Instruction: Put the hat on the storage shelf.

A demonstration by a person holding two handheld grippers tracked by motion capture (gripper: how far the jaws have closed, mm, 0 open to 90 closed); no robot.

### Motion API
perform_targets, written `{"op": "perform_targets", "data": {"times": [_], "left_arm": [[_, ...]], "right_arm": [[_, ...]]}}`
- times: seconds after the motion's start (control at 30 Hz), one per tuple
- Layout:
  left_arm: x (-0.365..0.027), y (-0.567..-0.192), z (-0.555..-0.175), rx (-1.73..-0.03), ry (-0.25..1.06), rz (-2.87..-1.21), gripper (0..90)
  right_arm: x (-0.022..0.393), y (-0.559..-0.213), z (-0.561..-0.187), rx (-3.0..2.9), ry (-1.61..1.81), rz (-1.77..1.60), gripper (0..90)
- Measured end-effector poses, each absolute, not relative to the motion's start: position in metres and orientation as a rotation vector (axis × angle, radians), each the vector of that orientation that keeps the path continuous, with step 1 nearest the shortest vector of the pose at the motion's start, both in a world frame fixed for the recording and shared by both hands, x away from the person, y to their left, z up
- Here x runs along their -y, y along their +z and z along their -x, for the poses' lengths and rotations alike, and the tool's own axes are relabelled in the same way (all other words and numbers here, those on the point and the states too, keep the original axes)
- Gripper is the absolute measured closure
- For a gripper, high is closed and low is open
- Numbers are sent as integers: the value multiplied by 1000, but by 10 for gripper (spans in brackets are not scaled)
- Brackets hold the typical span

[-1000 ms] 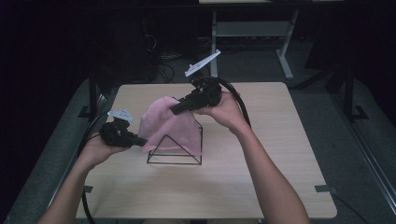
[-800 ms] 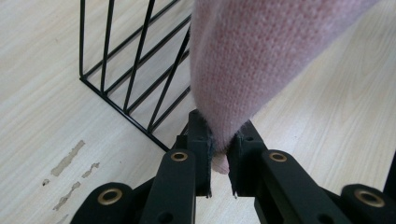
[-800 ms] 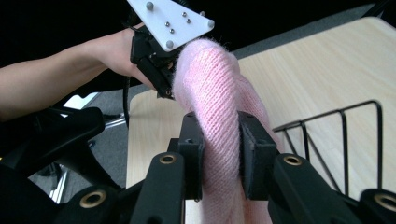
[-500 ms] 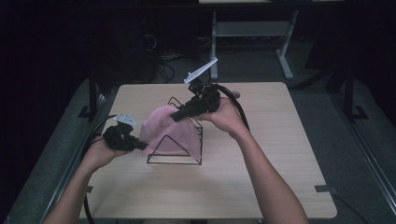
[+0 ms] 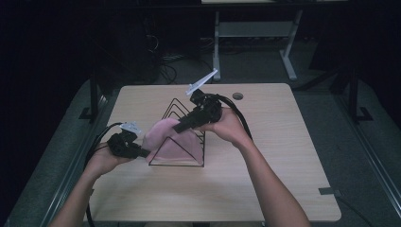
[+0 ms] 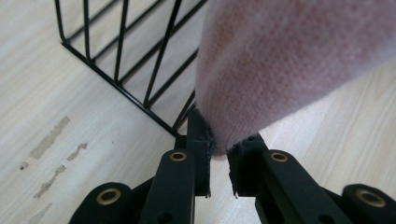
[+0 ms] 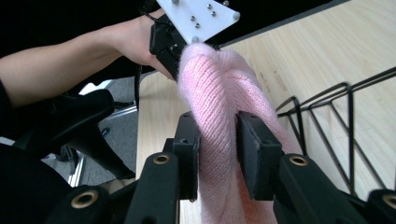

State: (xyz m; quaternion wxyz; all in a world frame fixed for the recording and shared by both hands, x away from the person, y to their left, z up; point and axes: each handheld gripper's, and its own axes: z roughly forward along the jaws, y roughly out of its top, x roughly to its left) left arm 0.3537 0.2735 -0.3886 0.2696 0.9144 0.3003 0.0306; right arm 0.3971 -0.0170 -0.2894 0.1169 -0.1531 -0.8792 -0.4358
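Observation:
A pink knitted cloth [image 5: 163, 139] hangs bunched over the near left of a black wire rack [image 5: 182, 137] on the table. My left gripper [image 5: 142, 152] is shut on the cloth's lower left edge, beside the rack's corner [image 6: 175, 130]. The pink cloth [image 6: 280, 60] rises from between the left jaws. My right gripper [image 5: 178, 126] is shut on the cloth's upper part above the rack. In the right gripper view the knit [image 7: 219, 121] is squeezed between the pads [image 7: 254, 154], and the left gripper's white plate [image 7: 198, 16] shows behind it.
The wooden table [image 5: 265, 179] has bare room to the right and front of the rack. A round cable hole [image 5: 238, 96] sits near the far edge. Cables trail from both grippers. A desk frame [image 5: 288, 61] stands beyond the table on the dark floor.
Both grippers have lowered and pulled the pink cloth toward the left front; it has left the rack's far wires bare and now bunches at the rack's near left.

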Motion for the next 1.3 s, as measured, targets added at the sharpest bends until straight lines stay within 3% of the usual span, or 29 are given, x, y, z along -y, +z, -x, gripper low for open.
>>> {"op": "perform_targets", "data": {"times": [0.43,0.6,1.3], "left_arm": [[-269,-403,-357,-834,89,-2527,813],[-268,-405,-359,-829,93,-2543,812],[-262,-415,-364,-801,90,-2624,812]], "right_arm": [[16,-308,-394,2574,-1235,452,662],[15,-303,-390,2609,-1288,431,802],[1,-309,-389,2630,-1255,441,827]]}}
